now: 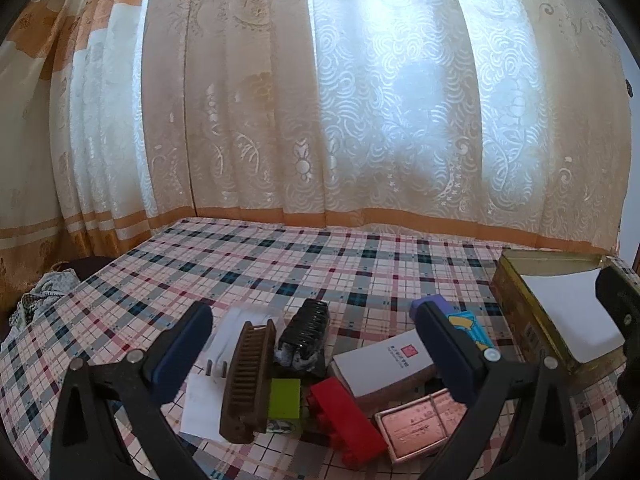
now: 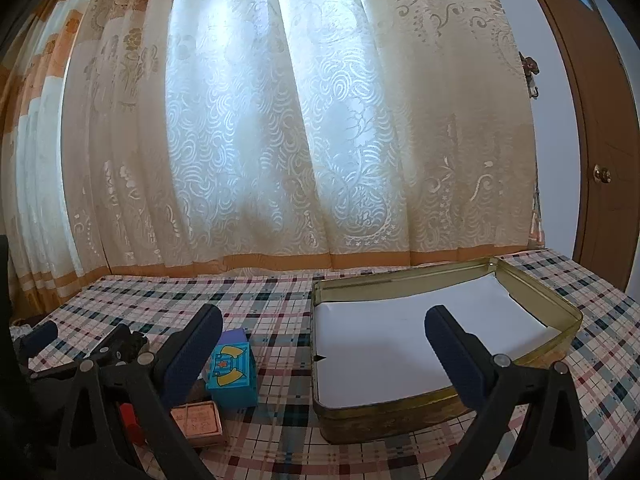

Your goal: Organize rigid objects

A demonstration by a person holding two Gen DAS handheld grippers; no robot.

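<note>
My left gripper (image 1: 316, 344) is open and hovers over a cluster on the plaid tablecloth: a brown comb (image 1: 248, 380), a green block (image 1: 285, 399), a red brick (image 1: 346, 420), a black spring-like object (image 1: 306, 330), a white box (image 1: 384, 364), a copper lighter (image 1: 424, 420) and a blue block (image 1: 470, 326). My right gripper (image 2: 324, 356) is open and empty above the near left corner of a gold tin (image 2: 400, 420) lined with white paper. The blue block (image 2: 232, 372), copper lighter (image 2: 200, 420) and red brick (image 2: 130, 416) show at its left.
The gold tin also shows at the right of the left wrist view (image 1: 516, 304). White paper (image 1: 204, 408) lies under the comb. Patterned curtains (image 1: 320, 100) hang behind the table. A bundle of cloth (image 1: 44, 292) lies off the left edge. A brown door (image 2: 600, 140) stands at right.
</note>
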